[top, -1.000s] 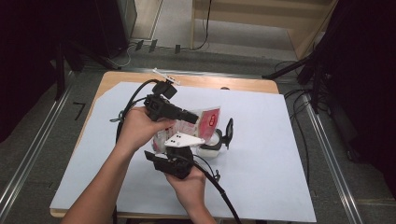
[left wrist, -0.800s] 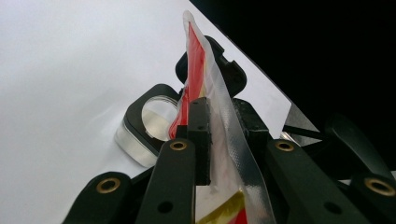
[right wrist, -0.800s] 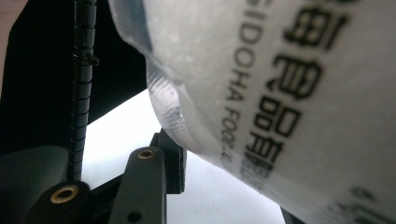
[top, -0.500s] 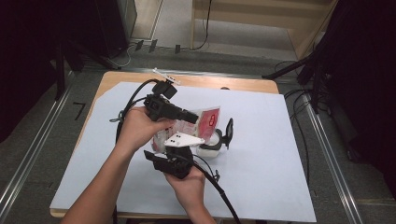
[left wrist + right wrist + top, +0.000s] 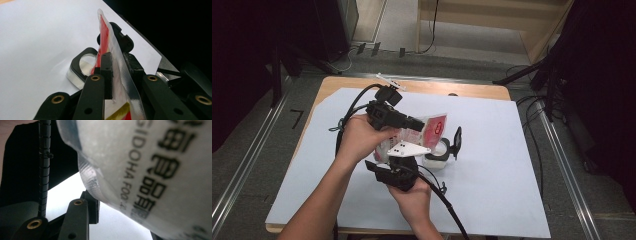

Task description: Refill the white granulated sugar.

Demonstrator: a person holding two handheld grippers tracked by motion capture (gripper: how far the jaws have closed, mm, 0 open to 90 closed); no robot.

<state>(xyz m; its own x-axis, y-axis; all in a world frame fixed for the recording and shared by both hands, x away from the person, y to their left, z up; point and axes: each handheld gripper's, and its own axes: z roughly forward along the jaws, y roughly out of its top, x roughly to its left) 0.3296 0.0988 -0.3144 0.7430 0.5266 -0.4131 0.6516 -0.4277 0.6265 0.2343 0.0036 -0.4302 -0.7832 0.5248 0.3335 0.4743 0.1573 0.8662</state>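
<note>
The left gripper [image 5: 409, 121] and right gripper [image 5: 404, 159] both have their jaws clenched on the red-and-white packet [image 5: 432, 127], held up above the worktop [image 5: 512, 150]; the clear container [image 5: 435, 159] with its black lid sits below, seemingly unfilled; opening and pouring apparently remain.

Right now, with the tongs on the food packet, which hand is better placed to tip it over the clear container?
Left, probably. The left tongs pinch the packet by its sealed edge, directly above the container. The right tongs sit nearer the person, at the packet's lower, printed end.
</note>
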